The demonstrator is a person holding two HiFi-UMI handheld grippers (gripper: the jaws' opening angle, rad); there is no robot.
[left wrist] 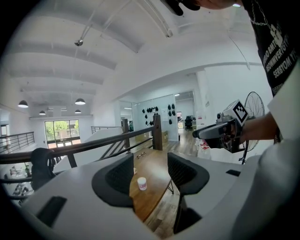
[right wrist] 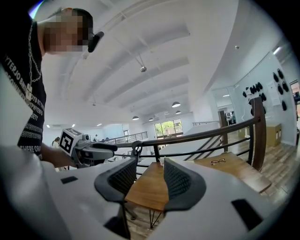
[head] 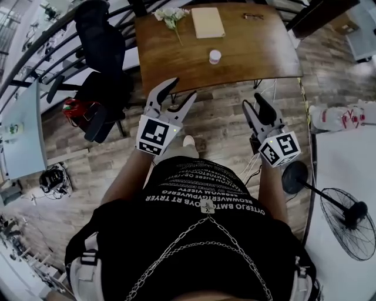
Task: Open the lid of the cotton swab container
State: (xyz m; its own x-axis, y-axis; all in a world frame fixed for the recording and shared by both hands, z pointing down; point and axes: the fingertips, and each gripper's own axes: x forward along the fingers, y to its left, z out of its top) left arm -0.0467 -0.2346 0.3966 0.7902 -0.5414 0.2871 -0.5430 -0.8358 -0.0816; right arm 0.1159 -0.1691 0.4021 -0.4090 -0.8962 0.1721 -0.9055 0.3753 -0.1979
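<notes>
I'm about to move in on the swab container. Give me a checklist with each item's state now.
1. Container upright on table: ok.
2. Left gripper open, empty: ok.
3. Right gripper open, empty: ok.
4. Grippers at the container: not ok, both hang over the floor, short of the table.
5. Room round container: ok, notebook, flowers and glasses lie apart from it.
6. How the lid opens: cannot tell.

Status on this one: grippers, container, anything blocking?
Left gripper and right gripper open, empty, short of the table. Container upright on it, lid looks on. Nothing in the way.
</notes>
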